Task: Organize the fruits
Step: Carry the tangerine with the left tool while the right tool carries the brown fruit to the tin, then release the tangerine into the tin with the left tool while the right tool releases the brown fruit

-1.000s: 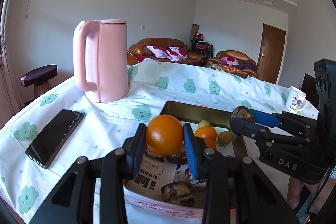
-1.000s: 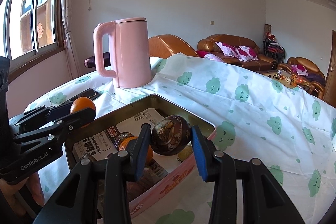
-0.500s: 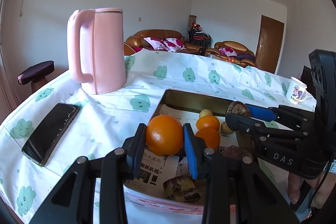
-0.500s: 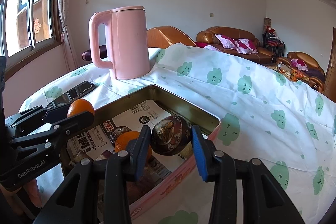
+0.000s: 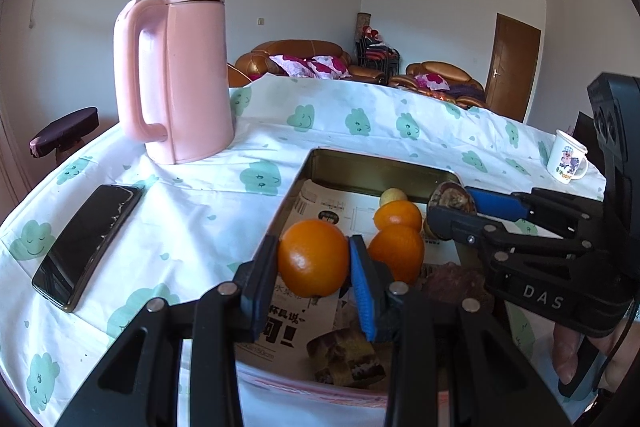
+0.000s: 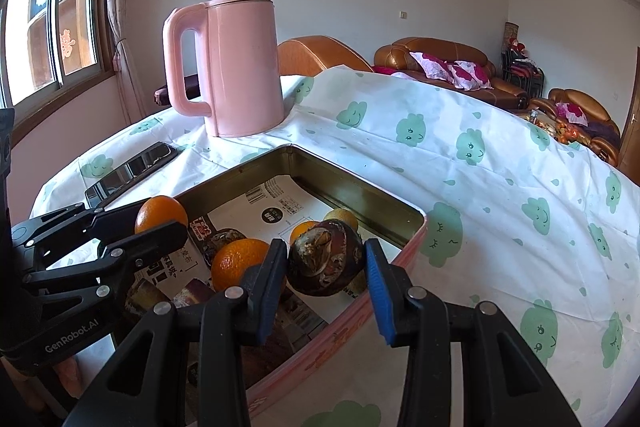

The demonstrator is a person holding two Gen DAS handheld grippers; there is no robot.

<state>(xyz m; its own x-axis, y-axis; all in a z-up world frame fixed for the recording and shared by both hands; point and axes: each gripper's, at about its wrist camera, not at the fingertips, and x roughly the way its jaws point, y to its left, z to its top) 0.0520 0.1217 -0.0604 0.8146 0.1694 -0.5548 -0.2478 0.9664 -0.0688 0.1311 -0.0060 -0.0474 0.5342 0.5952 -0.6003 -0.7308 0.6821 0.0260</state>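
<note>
Two black plastic two-finger tools, the left tool and right tool, carry blue ribbed pads, silver rivets, and white lettering "GenRobot.AI" and "DAS".

Pink kettle upright, black phone flat, white mug

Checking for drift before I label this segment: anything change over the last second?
No grasp change. Left claw stays shut on the orange, right claw on the dark brown fruit, both over the tin. Only the views shifted slightly: the pink kettle sits lower in frame. Nothing let go; the fruit in the tin and the phone unmoved.
</note>
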